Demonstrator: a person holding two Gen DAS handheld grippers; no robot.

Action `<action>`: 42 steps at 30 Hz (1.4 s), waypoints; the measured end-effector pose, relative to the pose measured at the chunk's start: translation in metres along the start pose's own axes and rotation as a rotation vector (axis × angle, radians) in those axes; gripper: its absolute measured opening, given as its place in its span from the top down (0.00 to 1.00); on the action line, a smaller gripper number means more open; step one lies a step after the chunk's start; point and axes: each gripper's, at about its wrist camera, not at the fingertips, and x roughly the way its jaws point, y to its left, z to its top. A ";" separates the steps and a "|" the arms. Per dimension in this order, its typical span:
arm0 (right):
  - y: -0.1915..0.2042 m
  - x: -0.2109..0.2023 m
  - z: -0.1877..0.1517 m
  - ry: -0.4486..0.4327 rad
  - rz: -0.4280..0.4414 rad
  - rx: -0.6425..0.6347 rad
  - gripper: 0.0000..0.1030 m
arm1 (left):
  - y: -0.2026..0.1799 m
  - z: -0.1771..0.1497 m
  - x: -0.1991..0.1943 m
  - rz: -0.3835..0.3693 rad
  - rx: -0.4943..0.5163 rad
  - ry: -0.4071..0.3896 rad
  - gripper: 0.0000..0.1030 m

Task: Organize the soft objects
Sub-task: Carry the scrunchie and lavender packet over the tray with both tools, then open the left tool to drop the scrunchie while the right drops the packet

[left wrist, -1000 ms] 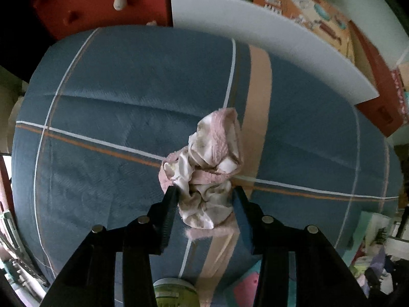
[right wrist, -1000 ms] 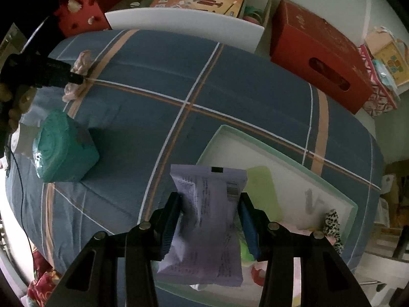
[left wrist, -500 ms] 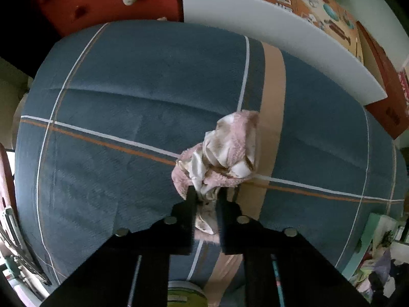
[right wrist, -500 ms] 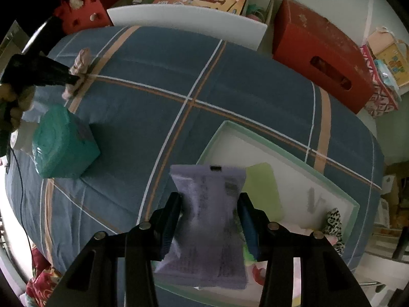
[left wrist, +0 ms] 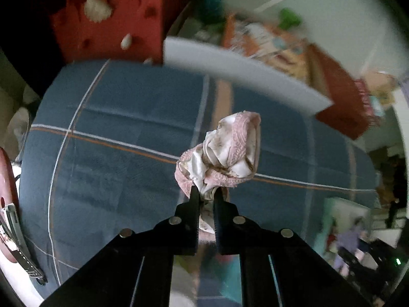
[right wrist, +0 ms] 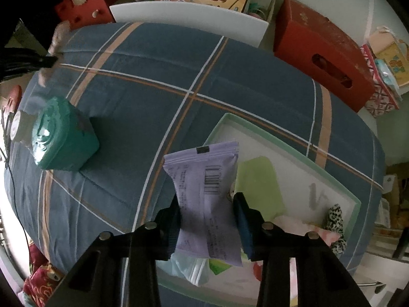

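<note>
We have both tongs loaded. The left tongs (left wrist: 205, 197) are pinched nearly closed on a crumpled pink and white cloth (left wrist: 225, 153), which hangs at the centre of the left wrist view, clear of the blue plaid bed cover (left wrist: 115, 140). That view is blurred, so we cannot say for certain how much of the cloth sits between the pads. The right tongs (right wrist: 207, 220) hold a lilac packet (right wrist: 204, 199) by its middle, and their jaws are closing further on it; the packet pinches in where the pads press. In the right wrist view it hangs at the lower centre of the frame, over the near left edge of the pale green tray (right wrist: 288, 140).

We judge the sorting partly done. The tray already carries several soft things: a light green cloth (right wrist: 258, 186) in its middle, a leopard-print piece (right wrist: 334, 217) at the lower right of the frame, a pinkish item beside that, and a pale bag at the bottom edge. What is left, as far as we see: the packet and the pink cloth both need to go into the tray, and 1 teal wrapped block (right wrist: 64, 138) lies untouched on the bed cover at the left of the frame.
</note>
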 end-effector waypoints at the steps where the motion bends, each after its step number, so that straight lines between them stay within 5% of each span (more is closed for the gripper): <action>1: -0.001 -0.004 -0.003 -0.006 0.003 0.004 0.60 | -0.006 -0.004 -0.013 -0.017 0.014 -0.024 0.91; 8: -0.021 -0.032 -0.032 -0.055 0.016 0.055 0.60 | -0.066 -0.050 -0.064 -0.158 0.130 -0.101 0.91; 18: -0.064 -0.037 -0.094 -0.057 0.020 0.194 0.60 | -0.182 -0.144 -0.029 -0.292 0.298 0.016 0.91; 28: -0.082 -0.012 -0.132 -0.066 0.035 0.275 0.60 | -0.232 -0.198 0.028 -0.247 0.396 0.075 0.90; 36: -0.089 -0.003 -0.132 -0.088 0.044 0.287 0.60 | -0.245 -0.206 0.049 -0.209 0.428 0.066 0.90; 38: -0.089 0.001 -0.131 -0.091 0.047 0.283 0.60 | -0.247 -0.206 0.049 -0.206 0.433 0.056 0.87; 42: -0.088 0.002 -0.130 -0.096 0.039 0.274 0.59 | -0.247 -0.204 0.047 -0.199 0.432 0.044 0.61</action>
